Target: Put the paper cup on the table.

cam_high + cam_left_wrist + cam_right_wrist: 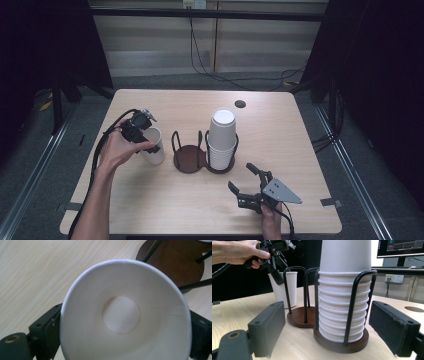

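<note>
A single white paper cup [157,155] [122,315] [279,290] stands upright on the table, left of a dark two-bay wire cup holder [189,159] [175,262] [298,317]. My left gripper [150,142] [125,317] [275,267] reaches down over it with one jaw on each side of the cup wall; the round wall looks unsqueezed, so I read the jaws as open. The holder's right bay carries a tall stack of white cups [221,137] [343,290]. My right gripper [240,176] [327,325] rests open near the front edge, pointing at that stack, nothing between its pads.
The wooden table [165,200] has a round cable hole [240,104] [414,309] at its far right. The holder's left bay stands without cups. Cables trail on the floor behind. A monitor [404,247] shows beyond the table in the right gripper view.
</note>
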The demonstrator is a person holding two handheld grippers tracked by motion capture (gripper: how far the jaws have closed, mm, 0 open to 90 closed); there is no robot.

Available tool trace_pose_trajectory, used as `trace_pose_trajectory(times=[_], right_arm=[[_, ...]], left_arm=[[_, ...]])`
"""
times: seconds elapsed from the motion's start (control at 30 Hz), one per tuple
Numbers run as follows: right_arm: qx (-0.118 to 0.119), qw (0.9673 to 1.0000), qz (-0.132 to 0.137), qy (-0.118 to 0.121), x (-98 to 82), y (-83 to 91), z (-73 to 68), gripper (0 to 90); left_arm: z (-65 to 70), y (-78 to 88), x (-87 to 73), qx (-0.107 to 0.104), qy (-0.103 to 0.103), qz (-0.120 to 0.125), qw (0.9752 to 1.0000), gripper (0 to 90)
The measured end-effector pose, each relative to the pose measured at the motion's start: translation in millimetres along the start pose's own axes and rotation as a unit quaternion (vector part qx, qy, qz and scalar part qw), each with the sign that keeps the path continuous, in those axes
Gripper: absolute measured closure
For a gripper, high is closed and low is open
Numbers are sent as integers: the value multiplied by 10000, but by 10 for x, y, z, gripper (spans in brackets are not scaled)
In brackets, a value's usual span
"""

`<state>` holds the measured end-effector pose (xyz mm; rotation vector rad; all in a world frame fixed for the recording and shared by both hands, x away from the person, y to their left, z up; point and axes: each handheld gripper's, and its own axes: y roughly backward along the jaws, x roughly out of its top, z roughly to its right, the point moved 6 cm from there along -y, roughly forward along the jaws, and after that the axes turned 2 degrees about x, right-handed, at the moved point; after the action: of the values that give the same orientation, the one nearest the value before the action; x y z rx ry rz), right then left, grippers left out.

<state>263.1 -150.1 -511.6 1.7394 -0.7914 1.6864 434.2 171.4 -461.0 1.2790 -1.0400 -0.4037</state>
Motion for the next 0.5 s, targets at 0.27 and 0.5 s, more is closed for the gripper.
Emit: trace_pose_trajectory(times=[0.27,0.5], right_arm=[[-1,10000,-1,-3,0,0,0,135],[-4,10000,-2,-6,0,-1,1,135]], left_arm=[[29,-32,-6,56,34,-16,10000,62],[28,-80,-38,172,155,163,9996,54]])
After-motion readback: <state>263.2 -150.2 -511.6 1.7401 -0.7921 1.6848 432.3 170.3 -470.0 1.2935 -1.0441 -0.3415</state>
